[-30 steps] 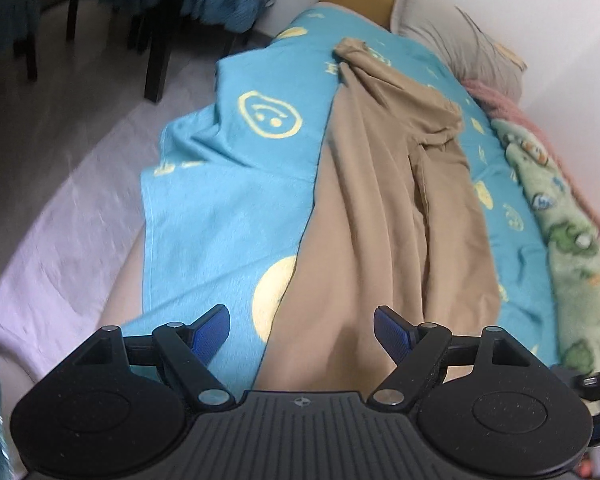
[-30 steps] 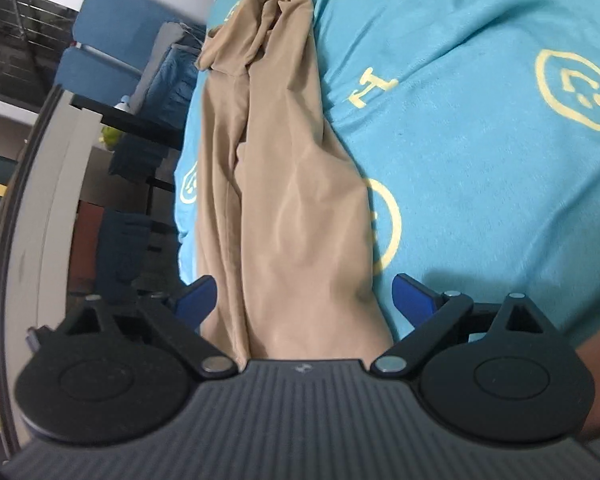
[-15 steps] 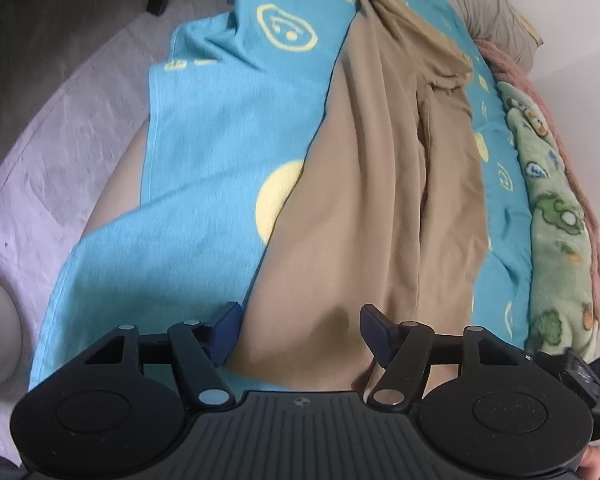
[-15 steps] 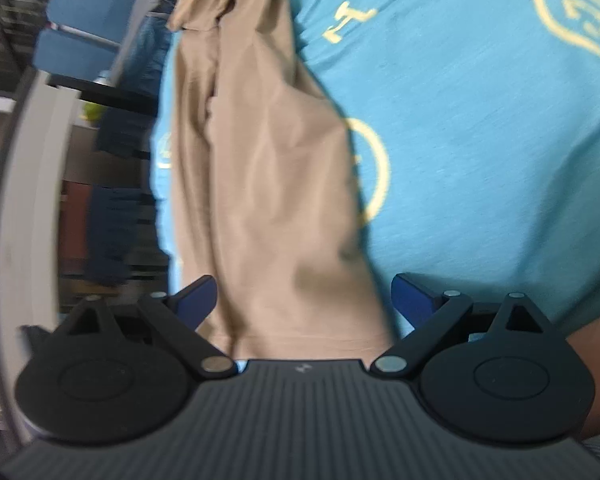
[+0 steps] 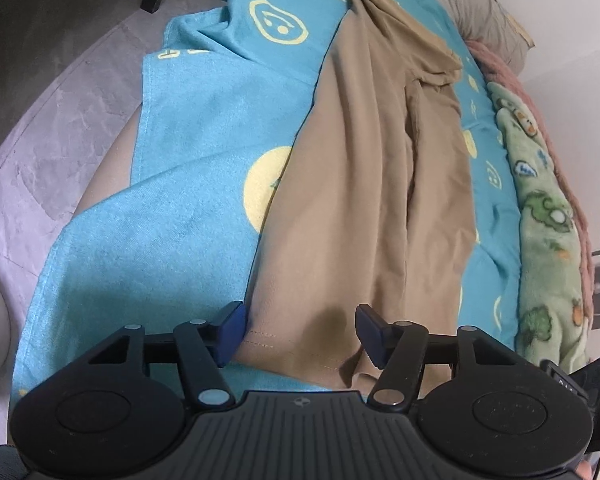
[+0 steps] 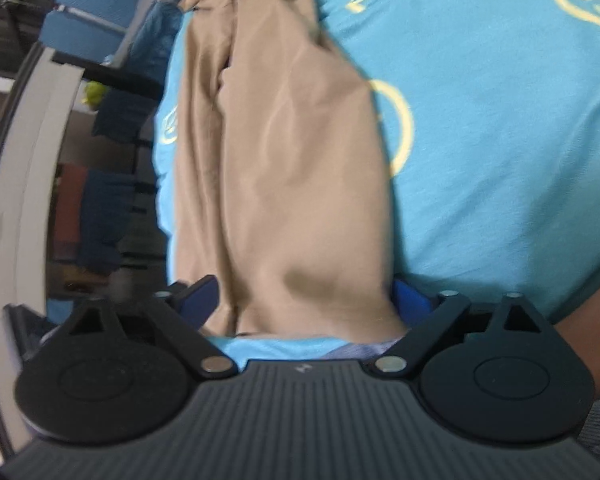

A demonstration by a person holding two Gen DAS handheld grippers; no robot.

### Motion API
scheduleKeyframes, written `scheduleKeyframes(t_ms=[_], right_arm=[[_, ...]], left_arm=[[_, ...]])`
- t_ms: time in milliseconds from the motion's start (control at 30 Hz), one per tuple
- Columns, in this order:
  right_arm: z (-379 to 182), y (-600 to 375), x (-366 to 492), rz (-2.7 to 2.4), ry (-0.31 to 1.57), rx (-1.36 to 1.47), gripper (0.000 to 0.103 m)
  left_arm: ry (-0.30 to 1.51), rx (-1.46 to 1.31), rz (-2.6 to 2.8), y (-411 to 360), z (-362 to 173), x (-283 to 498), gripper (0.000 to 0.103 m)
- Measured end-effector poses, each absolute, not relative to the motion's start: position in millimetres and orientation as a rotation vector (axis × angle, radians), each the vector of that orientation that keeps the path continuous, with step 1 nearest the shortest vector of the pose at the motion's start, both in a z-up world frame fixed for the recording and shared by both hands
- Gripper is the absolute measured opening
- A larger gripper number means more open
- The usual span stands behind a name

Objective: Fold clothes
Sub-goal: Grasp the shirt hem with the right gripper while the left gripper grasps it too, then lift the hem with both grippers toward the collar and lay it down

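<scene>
Two grippers sit at the near hem of the tan garment (image 5: 372, 184), which lies on the blue blanket (image 5: 160, 220) with its long axis running straight away from them. The left gripper (image 5: 300, 330) and right gripper (image 6: 304, 300) both stand spread wide, gripping nothing (cloth lies between each pair of fingers), equally near

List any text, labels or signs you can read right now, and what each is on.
No readable words or numbers in either view.
Blanket: yellow smiley faces and letter-like marks, none forming a legible word.
Left hand-held gripper: small emblem on the body, no lettering readable.
Right hand-held gripper: small emblem on the body, blurred.
Tan garment: no label or print visible.
Green fleece: cartoon pictures only.
</scene>
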State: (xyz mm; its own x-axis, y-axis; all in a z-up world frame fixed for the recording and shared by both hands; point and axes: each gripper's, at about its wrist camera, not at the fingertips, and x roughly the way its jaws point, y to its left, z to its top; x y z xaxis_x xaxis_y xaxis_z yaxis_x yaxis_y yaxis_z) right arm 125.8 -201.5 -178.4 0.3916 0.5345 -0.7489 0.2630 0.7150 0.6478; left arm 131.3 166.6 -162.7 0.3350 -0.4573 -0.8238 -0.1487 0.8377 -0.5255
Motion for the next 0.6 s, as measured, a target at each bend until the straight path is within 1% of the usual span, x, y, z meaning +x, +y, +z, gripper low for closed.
scheduleKeyframes(t_ms=[67,167,200,233,267,300,333,367,433,467,600], right_arm=[[-176,-198,125,0.182,1.196,0.766,0.083],[-170,-178,128,0.193,1.220,0.611,0.082],[-168,-170,130,0.197,1.229,0.551,0.077],[-166,-166,129,0.195,1.235,0.504,0.072],[-165,-164,127,0.188,1.237,0.470,0.059],[-164,-163,125,0.181,1.238,0.435,0.038],[-162,-161,123,0.174,1.239,0.401,0.026],[-161,-161,122,0.175,1.240,0.390,0.015],[-157,-166,121,0.194,1.239,0.416,0.014],[-151,-170,121,0.208,1.227,0.443,0.013],[-110,-191,115,0.260,1.141,0.529,0.012]], left_arm=[[1.236,-0.566,-0.215,165,-164,131,0.062],[1.232,-0.567,-0.201,166,-164,129,0.062],[1.230,-0.568,-0.190,166,-164,127,0.061],[1.230,-0.554,-0.174,165,-163,126,0.058],[1.230,-0.541,-0.157,164,-162,125,0.045],[1.230,-0.535,-0.133,165,-161,124,0.031],[1.230,-0.531,-0.110,166,-160,122,0.024],[1.227,-0.548,-0.105,169,-160,122,0.013],[1.200,-0.590,-0.123,174,-156,120,0.007],[1.180,-0.611,-0.135,176,-152,118,0.006],[1.101,-0.716,-0.184,182,-129,112,0.005]])
